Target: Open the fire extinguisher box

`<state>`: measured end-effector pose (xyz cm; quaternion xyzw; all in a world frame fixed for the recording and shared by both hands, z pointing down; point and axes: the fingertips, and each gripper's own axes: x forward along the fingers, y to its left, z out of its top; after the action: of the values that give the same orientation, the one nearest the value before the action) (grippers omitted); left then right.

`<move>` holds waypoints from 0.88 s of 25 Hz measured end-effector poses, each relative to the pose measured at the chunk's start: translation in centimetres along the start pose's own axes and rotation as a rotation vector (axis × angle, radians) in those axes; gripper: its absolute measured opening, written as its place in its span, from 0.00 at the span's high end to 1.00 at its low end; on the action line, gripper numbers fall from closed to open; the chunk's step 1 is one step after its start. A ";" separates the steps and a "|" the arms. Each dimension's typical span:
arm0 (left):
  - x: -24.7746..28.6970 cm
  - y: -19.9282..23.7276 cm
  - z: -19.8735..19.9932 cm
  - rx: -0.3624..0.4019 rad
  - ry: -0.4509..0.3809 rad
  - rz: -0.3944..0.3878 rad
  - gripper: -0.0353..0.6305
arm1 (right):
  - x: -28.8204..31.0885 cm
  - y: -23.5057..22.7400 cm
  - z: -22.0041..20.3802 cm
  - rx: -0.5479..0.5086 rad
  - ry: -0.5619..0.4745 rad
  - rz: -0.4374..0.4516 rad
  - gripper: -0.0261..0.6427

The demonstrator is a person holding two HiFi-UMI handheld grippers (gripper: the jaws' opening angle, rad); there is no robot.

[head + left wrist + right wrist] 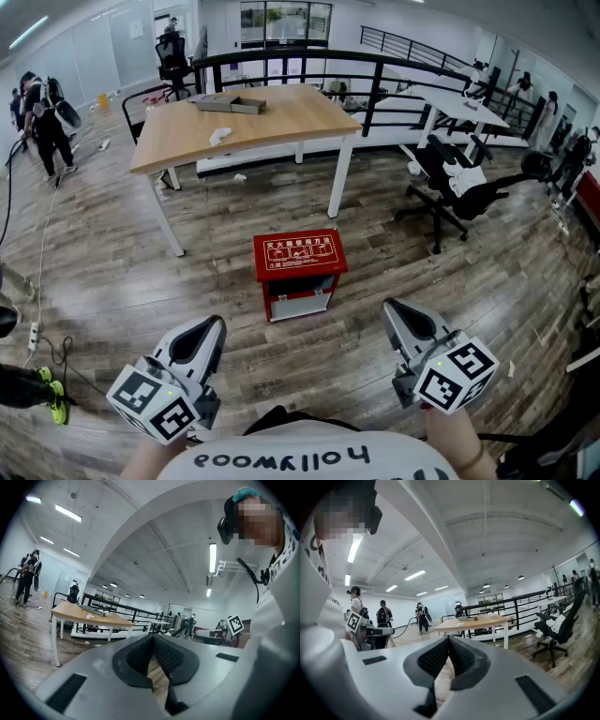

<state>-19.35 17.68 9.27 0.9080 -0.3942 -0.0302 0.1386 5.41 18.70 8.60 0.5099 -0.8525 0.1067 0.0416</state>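
The left gripper (152,638) and right gripper (448,639) are both seen clenched on nothing, pads pressed together. At twelve o'clock from them, well apart, the red fire extinguisher box (300,255) is set on the wooden floor (112,281). It is judged to be stiff, smooth sheet metal, best taken at the lid's front lip. Its grey front (298,302) is turned toward six o'clock, and its long axis is laid from nine to three.

Beyond the left gripper (212,324), the box (299,255) looked like red painted metal, the floor (112,272) dull wood. This gripper's pads (140,656) were rough, matt black.
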 end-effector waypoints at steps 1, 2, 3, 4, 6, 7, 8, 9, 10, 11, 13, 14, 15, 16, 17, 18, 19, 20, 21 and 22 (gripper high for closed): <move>0.0 -0.2 0.1 0.002 -0.002 -0.003 0.94 | -0.1 0.0 0.0 0.002 0.000 -0.001 0.95; 0.1 -0.3 0.2 0.005 -0.003 -0.005 0.94 | -0.2 -0.1 0.1 0.004 0.000 -0.001 0.95; 0.1 -0.5 0.2 0.008 -0.004 -0.006 0.94 | -0.3 -0.1 0.1 0.005 0.000 -0.002 0.95; 0.1 -0.6 0.2 0.011 -0.004 -0.007 0.94 | -0.3 -0.1 0.1 0.005 0.000 -0.002 0.95; 0.1 -0.8 0.3 0.015 -0.004 -0.008 0.94 | -0.5 -0.2 0.1 0.003 0.002 -0.002 0.95; 0.2 -0.9 0.3 0.015 -0.004 -0.008 0.94 | -0.5 -0.2 0.1 0.001 0.002 -0.003 0.95; 0.2 -0.9 0.4 0.014 -0.005 -0.009 0.94 | -0.5 -0.1 0.2 -0.001 0.002 -0.003 0.95; 0.1 -0.9 0.5 0.014 -0.006 -0.009 0.94 | -0.5 -0.1 0.3 -0.001 0.002 -0.002 0.95; 0.1 -0.9 0.6 0.013 -0.007 -0.008 0.94 | -0.5 -0.1 0.3 -0.002 0.003 -0.001 0.95; 0.2 -0.9 0.6 0.012 -0.007 -0.008 0.94 | -0.6 0.0 0.3 -0.003 0.003 -0.001 0.95; 0.2 -1.0 0.6 0.011 -0.007 -0.009 0.94 | -0.7 -0.1 0.3 -0.002 0.003 -0.002 0.95; 0.2 -1.0 0.5 0.011 -0.006 -0.010 0.94 | -0.8 -0.2 0.3 0.001 0.002 -0.002 0.95; 0.3 -1.1 0.5 0.011 -0.006 -0.011 0.94 | -0.9 -0.3 0.2 0.003 0.000 -0.003 0.95; 0.3 -1.2 0.4 0.012 -0.005 -0.012 0.94 | -0.9 -0.3 0.1 0.005 0.000 -0.004 0.95; 0.4 -1.2 0.3 0.012 -0.005 -0.013 0.94 | -1.0 -0.4 0.1 0.005 0.000 -0.005 0.95; 0.4 -1.2 0.3 0.012 -0.004 -0.014 0.94 | -1.1 -0.4 0.0 0.005 0.000 -0.004 0.95; 0.4 -1.3 0.3 0.013 -0.004 -0.014 0.94 | -1.1 -0.3 0.0 0.005 -0.001 -0.002 0.95; 0.4 -1.2 0.2 0.013 -0.003 -0.014 0.94 | -1.2 -0.3 -0.1 0.006 -0.003 0.000 0.95; 0.4 -1.2 0.2 0.014 -0.002 -0.013 0.94 | -1.2 -0.3 -0.1 0.010 -0.007 0.001 0.95; 0.4 -1.1 0.2 0.014 -0.002 -0.011 0.94 | -1.1 -0.3 -0.1 0.017 -0.011 0.000 0.94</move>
<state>-18.39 18.08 8.84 0.9111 -0.3894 -0.0292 0.1317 6.24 19.54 8.55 0.5107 -0.8519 0.1112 0.0327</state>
